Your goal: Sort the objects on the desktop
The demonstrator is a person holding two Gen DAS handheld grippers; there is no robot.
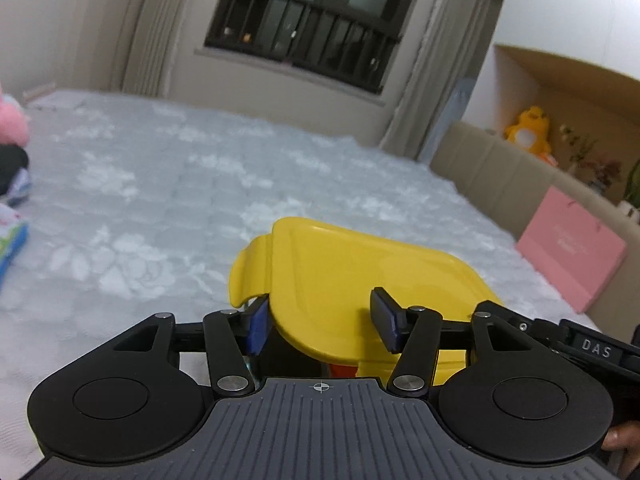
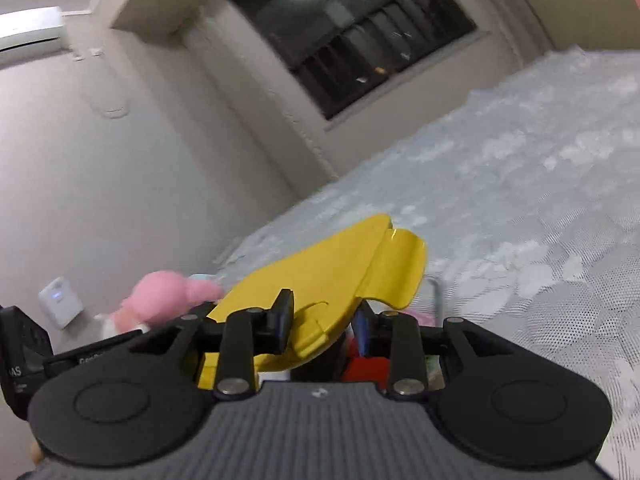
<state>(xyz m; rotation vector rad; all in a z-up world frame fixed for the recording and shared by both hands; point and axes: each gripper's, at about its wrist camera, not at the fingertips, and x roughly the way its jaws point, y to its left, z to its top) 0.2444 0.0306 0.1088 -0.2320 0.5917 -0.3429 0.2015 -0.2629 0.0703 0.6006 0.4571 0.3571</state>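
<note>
- Over a bed [image 1: 168,184] covered in pale, quilted, floral-patterned fabric, a yellow lid [image 1: 360,280] of smooth glossy plastic is seen, rounded at the corners with a curved latch flap [image 1: 250,272] at one end.
- The left gripper [image 1: 320,322] is seen with its blue-padded fingers [image 1: 258,326] standing apart on either side of the lid's near edge; whether the pads press on the plastic cannot be told.
- In the right wrist view the same lid [image 2: 320,276] is seen tilted, its flap [image 2: 400,276] pointing away; the right gripper [image 2: 324,322] has one finger above the lid and the other below, jaws narrow; a firm grip cannot be confirmed.
- Beneath the lid, something red [image 2: 366,370] is partly hidden; its form cannot be told.
- A pink plush toy [image 2: 160,300] lies just beyond the lid on the bed.
- A dark barred window [image 1: 308,24] with beige curtains is set in the far wall.
- A padded beige headboard [image 1: 492,168] carries a leaning flat pink box [image 1: 572,252]; a yellow plush [image 1: 528,130] sits on the shelf behind.
</note>
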